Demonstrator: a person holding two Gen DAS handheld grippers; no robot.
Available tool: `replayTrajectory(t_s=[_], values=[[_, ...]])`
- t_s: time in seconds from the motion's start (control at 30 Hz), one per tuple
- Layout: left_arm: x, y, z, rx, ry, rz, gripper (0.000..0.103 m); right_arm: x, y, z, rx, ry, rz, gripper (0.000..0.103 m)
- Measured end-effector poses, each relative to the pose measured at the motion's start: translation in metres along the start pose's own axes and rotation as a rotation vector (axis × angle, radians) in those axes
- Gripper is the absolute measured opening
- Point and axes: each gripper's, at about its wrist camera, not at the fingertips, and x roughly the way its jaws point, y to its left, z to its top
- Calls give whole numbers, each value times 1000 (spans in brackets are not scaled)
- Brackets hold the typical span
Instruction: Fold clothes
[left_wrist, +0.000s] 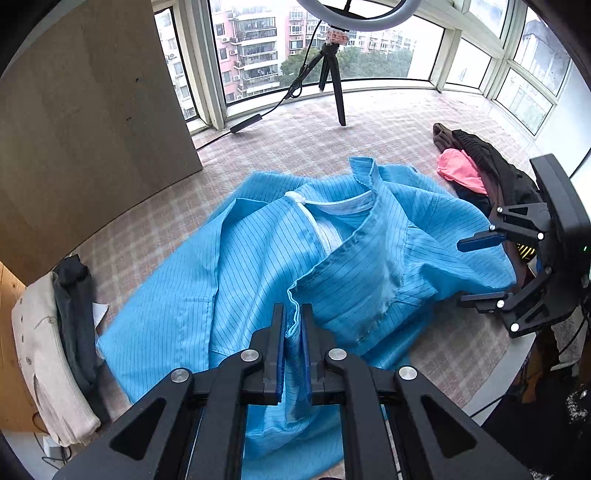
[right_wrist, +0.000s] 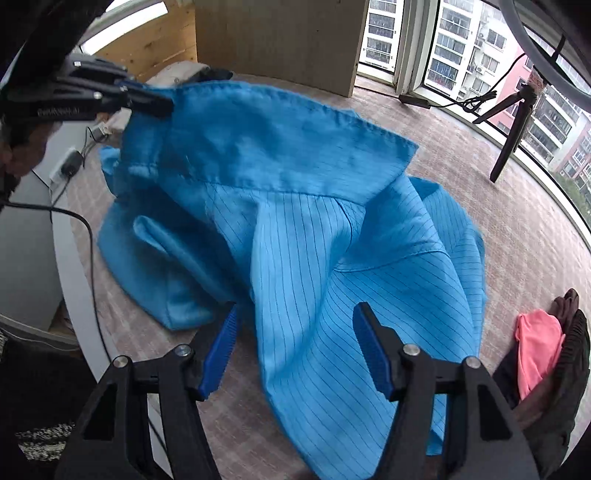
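Blue pinstriped zip-front jacket (left_wrist: 258, 266) lying crumpled on the checked-cloth tabletop (left_wrist: 388, 122), left gripper (left_wrist: 293, 325) fingers pinching its raised hem edge, right gripper (right_wrist: 293, 347) fingers standing apart over the fabric, gripping nothing.

The left gripper (left_wrist: 293, 314) points steeply downward. Its jaws stand nearly together, with a fold of blue cloth between the blue pads (left_wrist: 280, 363); whether the pads press on the cloth cannot be told. The right gripper (right_wrist: 293, 325) also points steeply downward. Its jaws stand well apart, and its blue ribbed pads (right_wrist: 221, 350) touch nothing. In the left wrist view, the right gripper (left_wrist: 469, 271) appears at the right edge, fingers parted.
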Motion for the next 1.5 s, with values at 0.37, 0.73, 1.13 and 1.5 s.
replayTrajectory(t_s=[0.37,0.73,1.13,1.5], values=[[-16,16,-102,67,58,91,48,-25,-81,-10,203,-27,-57,3],[38,-36,-128,331,62,185,49,-30,-74,-46,230,-93,13,52],[48,14,-87,226,35,214,1,-15,-35,-57,-47,-86,-285,45],[-71,69,-4,79,-303,327,1,-135,-64,40,190,-361,-391,2]])
